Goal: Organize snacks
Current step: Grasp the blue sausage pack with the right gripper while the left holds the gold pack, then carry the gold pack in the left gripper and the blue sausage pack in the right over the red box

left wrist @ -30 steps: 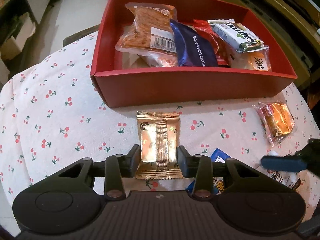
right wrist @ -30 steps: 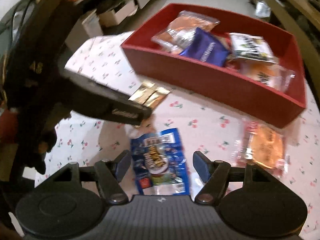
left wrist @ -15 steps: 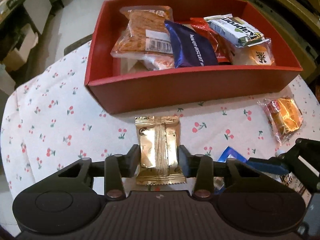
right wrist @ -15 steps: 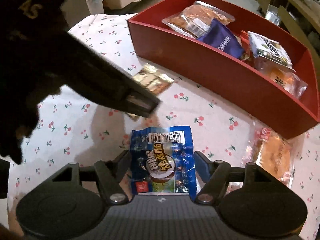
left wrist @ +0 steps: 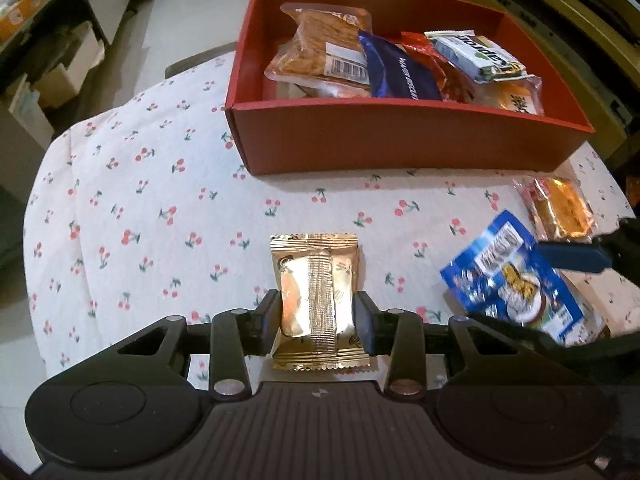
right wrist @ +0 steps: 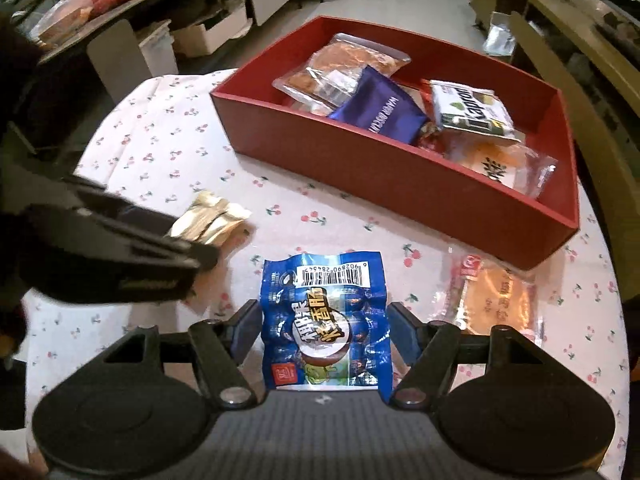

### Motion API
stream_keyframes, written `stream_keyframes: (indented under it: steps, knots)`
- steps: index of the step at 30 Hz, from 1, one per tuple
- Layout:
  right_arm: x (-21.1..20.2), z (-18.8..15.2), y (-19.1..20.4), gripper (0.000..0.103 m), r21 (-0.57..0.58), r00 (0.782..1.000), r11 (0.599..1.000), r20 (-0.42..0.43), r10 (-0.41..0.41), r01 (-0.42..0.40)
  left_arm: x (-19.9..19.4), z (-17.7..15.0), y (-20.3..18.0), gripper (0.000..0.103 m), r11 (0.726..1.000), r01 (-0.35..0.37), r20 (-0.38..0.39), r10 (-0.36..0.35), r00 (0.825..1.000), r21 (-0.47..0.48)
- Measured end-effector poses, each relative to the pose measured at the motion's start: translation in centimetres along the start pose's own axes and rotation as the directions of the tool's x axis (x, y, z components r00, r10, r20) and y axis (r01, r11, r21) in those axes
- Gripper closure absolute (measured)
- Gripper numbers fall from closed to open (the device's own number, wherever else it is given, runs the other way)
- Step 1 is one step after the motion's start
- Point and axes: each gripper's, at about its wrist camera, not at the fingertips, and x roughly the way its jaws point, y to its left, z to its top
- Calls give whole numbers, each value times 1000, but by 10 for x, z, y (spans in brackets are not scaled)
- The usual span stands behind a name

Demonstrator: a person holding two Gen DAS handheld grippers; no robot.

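- The left gripper (left wrist: 318, 314) points steeply down at the table, its fingers pressed against the two long sides of a gold packet (left wrist: 316, 300); the packet's far end sticks out ahead of the fingertips, above the cloth.
- The right gripper (right wrist: 322, 320) holds a blue packet (right wrist: 326, 320) between its fingers. Both pads lie against the packet's edges, so it is pinched across its width, barcode end pointing away from the tool.
- In the left wrist view the blue packet shows to the right of the left gripper, lifted and tilted, with one blue pad (left wrist: 572, 256) of the other tool against its far edge.
- Ahead of both grippers stands a red box (left wrist: 400, 140), open on top. Inside lie several snacks: a clear bag of orange crackers (left wrist: 320, 48), a dark blue biscuit packet (left wrist: 400, 68), a white and green packet (left wrist: 476, 54) and a clear bag with an orange snack (left wrist: 516, 98).
- An orange packet (right wrist: 496, 300) lies flat on the cloth just right of the right gripper, near the box's front corner.
- The table wears a white tablecloth (left wrist: 140, 208) printed with small red cherries.
- Beyond the table edge are a pale floor, shelves and cardboard boxes, too dim to tell apart.
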Motion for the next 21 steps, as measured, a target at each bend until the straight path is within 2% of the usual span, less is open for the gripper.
stream_keyframes:
  steps: [7, 21]
  knots:
    - [3, 2, -4, 14, -2, 1000, 1000, 9, -27, 27, -3, -9, -12, 56, 1000, -23, 10, 23, 1000, 17]
    - [0, 10, -7, 14, 13, 998, 999, 38, -45, 44, -15, -2, -15, 56, 997, -68, 72, 66, 995, 22]
